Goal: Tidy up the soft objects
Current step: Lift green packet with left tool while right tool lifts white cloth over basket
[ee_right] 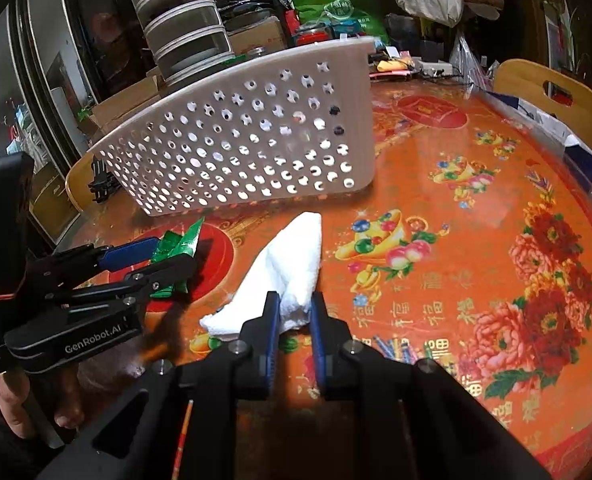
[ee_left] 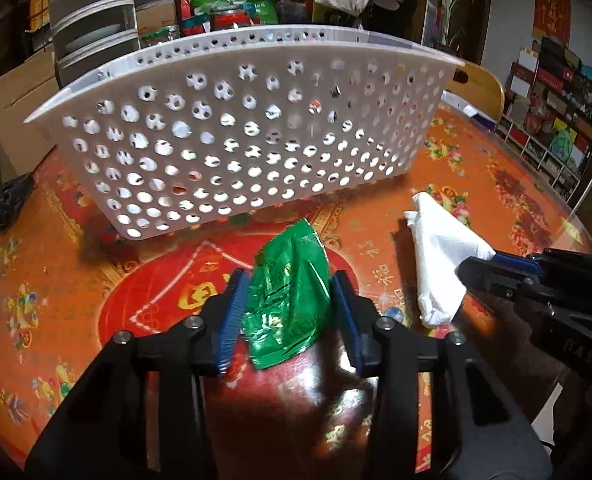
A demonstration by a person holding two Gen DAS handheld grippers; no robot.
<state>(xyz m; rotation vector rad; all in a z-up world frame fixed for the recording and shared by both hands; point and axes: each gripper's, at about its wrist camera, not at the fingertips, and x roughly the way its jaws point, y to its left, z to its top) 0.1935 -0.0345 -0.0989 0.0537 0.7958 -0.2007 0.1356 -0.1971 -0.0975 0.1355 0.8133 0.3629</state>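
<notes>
Left tool closed around crumpled green foil wrapper, just in front of white perforated basket. Right tool pinching near end of folded white cloth, also in front of basket, to wrapper's right; rest of cloth lies on tabletop.

Risks:
- Wrapper slick, thin: may slide out of pads when lifted.
- Cloth held by one end only: may droop, drag, snag basket rim.
- Tools near each other: collision likely if both head for basket together.
- Light basket may shift if bumped.
</notes>
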